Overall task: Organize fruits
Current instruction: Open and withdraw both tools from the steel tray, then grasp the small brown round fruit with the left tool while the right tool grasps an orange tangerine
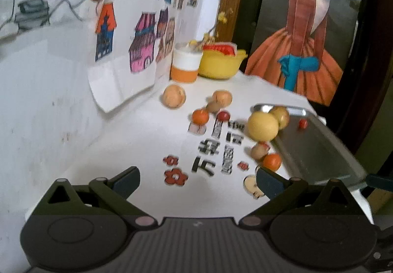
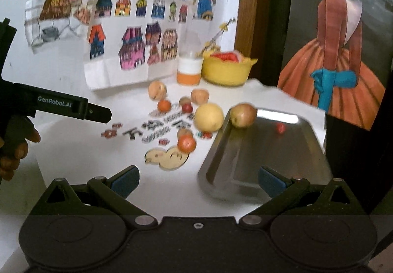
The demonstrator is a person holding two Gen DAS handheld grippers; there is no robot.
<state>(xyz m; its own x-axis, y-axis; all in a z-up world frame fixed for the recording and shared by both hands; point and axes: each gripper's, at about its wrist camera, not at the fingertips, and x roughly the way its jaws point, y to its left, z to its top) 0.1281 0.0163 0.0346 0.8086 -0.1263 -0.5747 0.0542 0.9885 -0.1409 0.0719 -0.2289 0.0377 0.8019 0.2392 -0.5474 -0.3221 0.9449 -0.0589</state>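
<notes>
1. Both of your grippers are spread wide and hold nothing: the left gripper (image 1: pixel 197 180) hangs over the printed table top, and the right gripper (image 2: pixel 197 180) hangs over the near corner of the metal tray (image 2: pixel 289 165).
2. Fruit already in the tray: a reddish-yellow apple (image 2: pixel 243 115) against the far rim and a small red fruit (image 2: pixel 280 128) on the tray floor. You have, at a guess, only begun; most of the tray is bare.
3. Fruit left on the table (image 1: pixel 122 140): a large yellow fruit (image 2: pixel 208 117) just beside the tray's far left corner, an orange (image 2: pixel 187 144) near the tray's left side with a brownish fruit (image 2: pixel 184 132) just behind it, and farther back a second orange (image 2: pixel 164 105), a small red one (image 2: pixel 187 107), and two tan round fruits (image 2: pixel 157 90) (image 2: pixel 200 96). Blur makes the kinds uncertain.
4. Materials: the tray is smooth, shiny steel with rounded corners and sloping walls; round fruit may roll on it. The large yellow fruit looks matte and smooth, and the oranges look matte.
5. Surroundings: a flat wooden duck-shaped piece (image 2: pixel 167 157) and printed characters lie on the white table; a yellow bowl (image 2: pixel 227 71) and a white-and-orange cup (image 2: pixel 189 71) stand at the back, below coloured paper drawings (image 2: pixel 137 44).
</notes>
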